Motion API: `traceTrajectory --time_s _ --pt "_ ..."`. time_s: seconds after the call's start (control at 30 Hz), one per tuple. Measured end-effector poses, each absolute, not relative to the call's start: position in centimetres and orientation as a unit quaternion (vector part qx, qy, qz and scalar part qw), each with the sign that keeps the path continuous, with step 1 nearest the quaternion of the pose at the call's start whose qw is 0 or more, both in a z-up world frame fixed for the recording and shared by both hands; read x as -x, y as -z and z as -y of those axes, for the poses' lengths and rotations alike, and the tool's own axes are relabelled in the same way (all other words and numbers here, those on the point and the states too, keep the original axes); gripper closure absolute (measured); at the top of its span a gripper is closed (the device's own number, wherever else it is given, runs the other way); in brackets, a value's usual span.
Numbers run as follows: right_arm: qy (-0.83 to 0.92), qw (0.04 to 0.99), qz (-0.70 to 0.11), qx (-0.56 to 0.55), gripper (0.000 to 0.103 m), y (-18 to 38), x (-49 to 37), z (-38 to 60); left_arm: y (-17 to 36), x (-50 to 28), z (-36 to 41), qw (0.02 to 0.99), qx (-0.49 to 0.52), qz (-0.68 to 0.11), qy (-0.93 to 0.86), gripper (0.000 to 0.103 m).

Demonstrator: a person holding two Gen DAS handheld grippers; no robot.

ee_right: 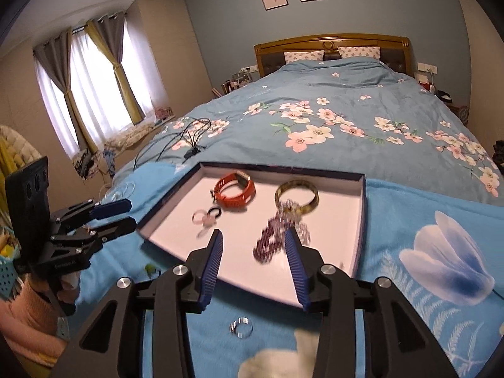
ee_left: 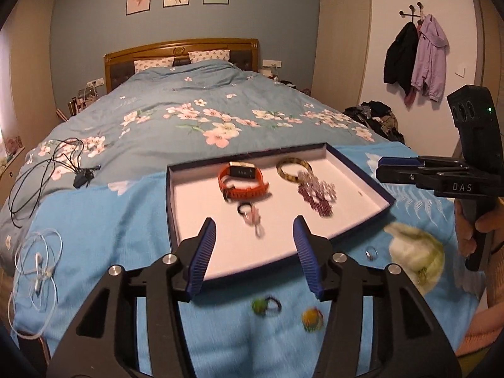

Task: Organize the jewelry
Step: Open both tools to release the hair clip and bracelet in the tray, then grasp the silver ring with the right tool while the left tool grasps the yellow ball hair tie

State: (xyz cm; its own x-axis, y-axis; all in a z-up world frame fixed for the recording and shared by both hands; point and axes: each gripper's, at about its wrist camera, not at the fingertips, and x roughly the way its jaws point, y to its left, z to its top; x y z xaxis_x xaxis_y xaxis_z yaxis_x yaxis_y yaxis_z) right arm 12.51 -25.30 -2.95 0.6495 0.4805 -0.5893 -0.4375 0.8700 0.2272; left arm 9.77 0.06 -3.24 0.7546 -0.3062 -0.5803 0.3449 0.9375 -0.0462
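A: Two grippers over the bed (ee_left: 189, 116), biggest thing in shot. Near its foot sits the shallow tray (ee_left: 171, 208) on a light blue blanket (ee_left: 110, 236).

B: What's in the tray?

A: Orange watch (ee_left: 244, 181) at the back, a bangle (ee_left: 294, 170) beside it touching a purple beaded piece (ee_left: 316, 193), and a small pink hair tie (ee_left: 250, 215) nearer the front.

B: And the tools?

A: Left gripper (ee_left: 255, 252) has its fingers spread wide, nothing between them. Right gripper (ee_right: 253, 258) is spread too, empty. A silver ring (ee_right: 241, 326) lies on the blanket just outside the tray.
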Motion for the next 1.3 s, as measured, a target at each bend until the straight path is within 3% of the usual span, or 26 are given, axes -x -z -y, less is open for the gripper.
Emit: traceTrajectory --time_s 0.47,1.03,1.3 --pt "-0.245 0.892 -0.378 -0.02 0.064 6.4 -8.5 25.5 6.4 -5.2 0.8 0.918 -0.036 -0.335 0.209 0.053" --pt "-0.243 0.873 -0.422 0.031 0.064 9.5 -9.4 21.9 9.0 -5.9 2.6 0.886 -0.037 -0.402 0.227 0.053" --pt "-0.238 0.873 -0.422 0.042 0.064 9.6 -9.5 21.6 10.1 -6.5 3.2 0.871 -0.029 -0.428 0.239 0.062"
